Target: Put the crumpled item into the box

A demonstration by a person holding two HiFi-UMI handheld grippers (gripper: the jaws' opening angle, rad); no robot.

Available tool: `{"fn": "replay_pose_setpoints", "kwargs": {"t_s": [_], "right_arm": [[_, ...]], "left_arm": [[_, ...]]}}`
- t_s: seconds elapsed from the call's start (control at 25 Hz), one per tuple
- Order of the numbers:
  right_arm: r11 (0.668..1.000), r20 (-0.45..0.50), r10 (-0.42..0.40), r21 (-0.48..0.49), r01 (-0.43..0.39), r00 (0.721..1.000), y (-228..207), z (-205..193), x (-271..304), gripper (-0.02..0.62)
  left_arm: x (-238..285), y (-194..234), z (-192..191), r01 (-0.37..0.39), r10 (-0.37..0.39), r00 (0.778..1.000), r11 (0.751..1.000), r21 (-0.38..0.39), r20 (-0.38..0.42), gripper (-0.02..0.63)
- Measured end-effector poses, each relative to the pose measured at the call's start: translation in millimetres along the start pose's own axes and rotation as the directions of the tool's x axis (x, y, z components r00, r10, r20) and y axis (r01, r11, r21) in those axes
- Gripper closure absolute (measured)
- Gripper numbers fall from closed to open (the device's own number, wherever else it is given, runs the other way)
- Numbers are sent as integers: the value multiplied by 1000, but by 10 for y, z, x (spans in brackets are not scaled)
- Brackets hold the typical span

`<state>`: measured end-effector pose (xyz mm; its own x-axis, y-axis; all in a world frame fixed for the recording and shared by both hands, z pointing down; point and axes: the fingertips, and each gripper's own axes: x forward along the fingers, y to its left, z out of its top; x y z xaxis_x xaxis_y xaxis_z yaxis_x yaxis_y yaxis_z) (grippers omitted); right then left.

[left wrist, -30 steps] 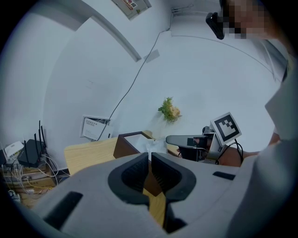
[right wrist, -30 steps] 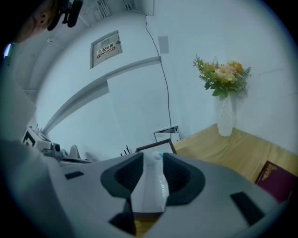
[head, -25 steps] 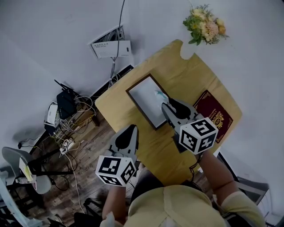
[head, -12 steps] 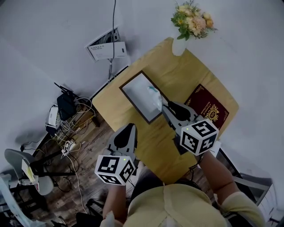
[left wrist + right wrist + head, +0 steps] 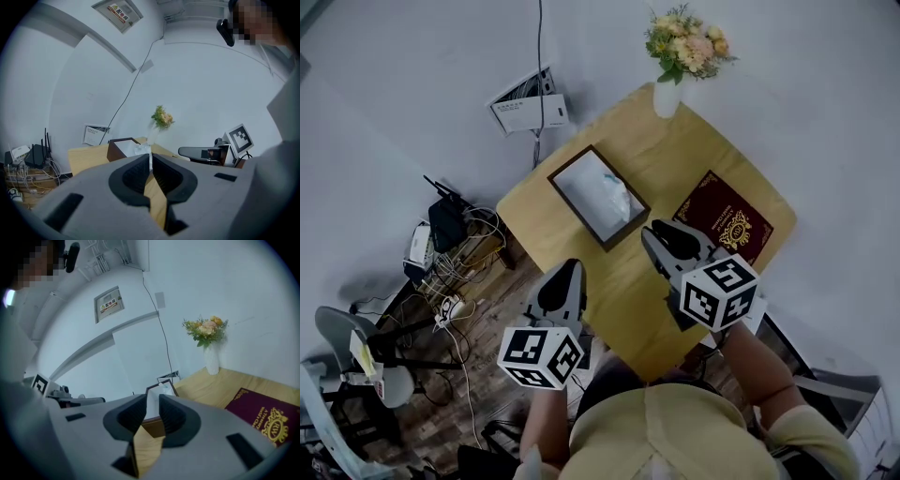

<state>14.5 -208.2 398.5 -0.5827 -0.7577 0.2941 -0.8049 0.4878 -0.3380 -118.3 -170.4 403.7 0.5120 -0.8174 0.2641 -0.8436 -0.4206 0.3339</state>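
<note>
A dark-framed box [image 5: 572, 169] with a white inside lies on the wooden table [image 5: 675, 150]. The pale crumpled item [image 5: 615, 195] rests inside it, toward its right end. My right gripper [image 5: 664, 234] hovers just off the box's near right corner, open, with nothing between its fingers. In the right gripper view, the box [image 5: 151, 422] and the crumpled item [image 5: 163, 386] show past the parted jaws of that gripper [image 5: 153, 404]. My left gripper [image 5: 565, 274] hangs shut over the table's near left edge; the left gripper view shows this gripper [image 5: 150, 161] pointing at the box [image 5: 117, 147].
A dark red book [image 5: 724, 217] lies on the table to the right of the box. A white vase of flowers [image 5: 680, 47] stands at the far corner. On the floor to the left are cables and a router [image 5: 445, 225]. A grey chair [image 5: 337, 347] stands at the far left.
My right gripper has let go of the crumpled item over the box and drawn back toward me. The item now lies in the box. The left gripper has barely moved.
</note>
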Motion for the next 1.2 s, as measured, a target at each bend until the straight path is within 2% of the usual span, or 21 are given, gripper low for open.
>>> {"fn": "replay_pose_setpoints", "kwargs": {"t_s": [0.84, 1.2], "right_arm": [[998, 25, 70, 7, -70, 997, 154, -69, -779, 517], [996, 30, 83, -11, -83, 996, 206, -52, -977, 549]], "left_arm": [[-398, -583, -27, -62, 61, 995, 998, 7, 74, 569], [-522, -756, -49, -82, 81, 992, 997, 4, 95, 569]]}}
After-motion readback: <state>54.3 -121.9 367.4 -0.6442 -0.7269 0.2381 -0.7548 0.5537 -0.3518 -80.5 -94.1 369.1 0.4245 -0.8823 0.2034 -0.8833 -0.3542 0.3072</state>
